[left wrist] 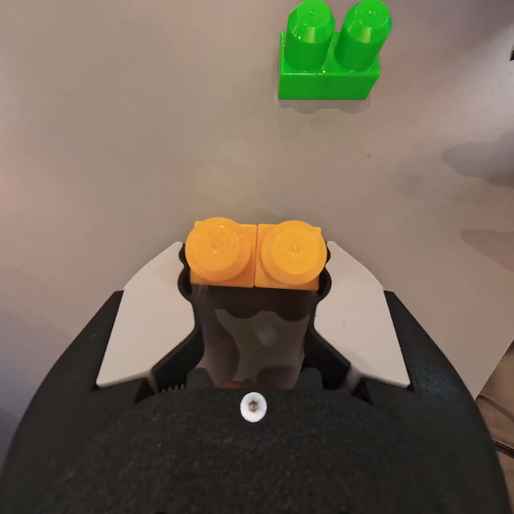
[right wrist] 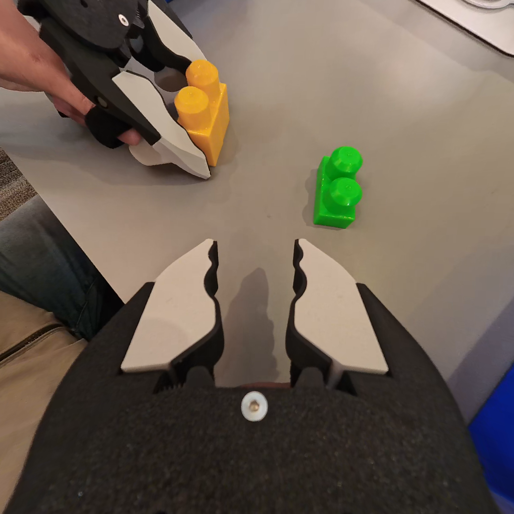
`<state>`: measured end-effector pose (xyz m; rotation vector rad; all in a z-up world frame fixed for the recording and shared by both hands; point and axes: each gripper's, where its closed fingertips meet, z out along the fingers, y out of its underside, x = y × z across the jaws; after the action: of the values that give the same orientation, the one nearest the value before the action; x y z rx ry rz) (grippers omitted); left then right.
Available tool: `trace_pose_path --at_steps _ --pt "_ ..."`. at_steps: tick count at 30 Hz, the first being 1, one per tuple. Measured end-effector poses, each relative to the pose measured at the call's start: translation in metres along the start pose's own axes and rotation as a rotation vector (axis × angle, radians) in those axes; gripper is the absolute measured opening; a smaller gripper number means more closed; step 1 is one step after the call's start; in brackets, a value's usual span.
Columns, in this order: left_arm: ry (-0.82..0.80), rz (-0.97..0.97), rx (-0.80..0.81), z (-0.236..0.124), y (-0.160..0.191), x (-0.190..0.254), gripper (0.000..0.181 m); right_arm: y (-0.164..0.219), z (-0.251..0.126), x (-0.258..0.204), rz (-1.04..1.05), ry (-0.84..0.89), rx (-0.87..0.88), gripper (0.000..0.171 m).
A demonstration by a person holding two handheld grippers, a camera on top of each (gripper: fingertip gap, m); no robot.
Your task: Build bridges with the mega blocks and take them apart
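An orange two-stud block [left wrist: 254, 258] sits between the fingers of my left gripper [left wrist: 254, 246], which is shut on its two short ends. In the right wrist view the orange block [right wrist: 214, 130] stands studs-up with its base at the grey table, and the left gripper [right wrist: 204, 116] clamps it from the left. A green two-stud block [left wrist: 328, 55] lies alone on the table ahead and to the right. It also shows in the right wrist view [right wrist: 336, 194]. My right gripper [right wrist: 254, 244] is open and empty above the table, nearer than both blocks.
The grey table [right wrist: 278, 83] has its edge running diagonally at the left [right wrist: 69, 222], with a person's legs beyond it. A hand [right wrist: 41, 78] holds the left gripper. A white object [right wrist: 472, 22] lies at the far right. A blue thing [right wrist: 495, 403] is past the right edge.
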<state>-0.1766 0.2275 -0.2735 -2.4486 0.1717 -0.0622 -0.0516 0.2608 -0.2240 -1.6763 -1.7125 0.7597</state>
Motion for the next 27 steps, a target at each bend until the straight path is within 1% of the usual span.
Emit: trace_pose_path --at_steps 18,22,27 --pt "-0.006 0.006 0.015 -0.0017 0.0002 0.0011 0.089 0.0002 -0.0019 0.0012 0.004 0.001 0.002 0.051" --pt "0.007 0.003 0.042 -0.007 -0.005 0.0029 0.086 0.0008 -0.0014 0.0021 0.01 0.001 0.002 0.052" --pt "0.005 0.021 0.024 -0.0058 -0.002 0.0037 0.086 0.0024 0.0001 0.0016 0.013 -0.003 -0.004 0.052"
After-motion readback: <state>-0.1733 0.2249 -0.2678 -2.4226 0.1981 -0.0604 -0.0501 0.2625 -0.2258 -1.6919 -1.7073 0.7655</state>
